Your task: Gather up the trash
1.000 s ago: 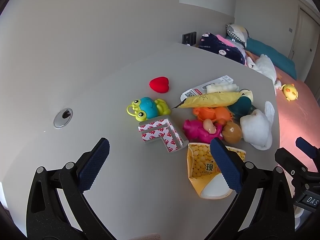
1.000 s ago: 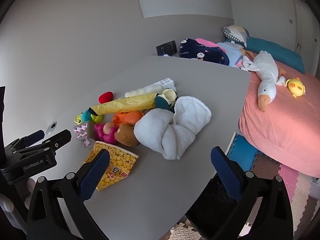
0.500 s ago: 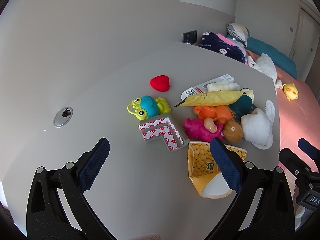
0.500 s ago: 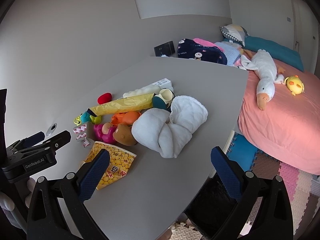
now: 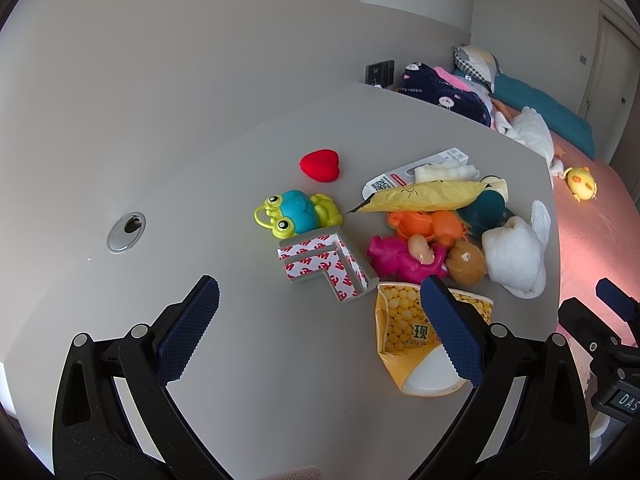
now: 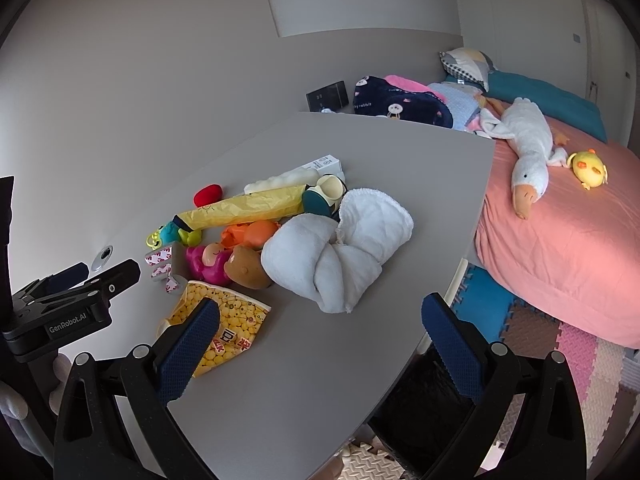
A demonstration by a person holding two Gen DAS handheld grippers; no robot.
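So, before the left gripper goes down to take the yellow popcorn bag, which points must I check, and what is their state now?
1. Left gripper open and holding nothing: ok.
2. Right gripper open and holding nothing: ok.
3. Yellow popcorn bag in view on the table: ok, though the left gripper's right finger covers part of it.
4. Bag apart from its neighbours: not ok; the L-shaped foam piece and the pink toy lie right beside its far edge.
5. Bag empty or not: cannot tell.
6. A bin for the trash in sight: cannot tell; something dark shows below the table edge.
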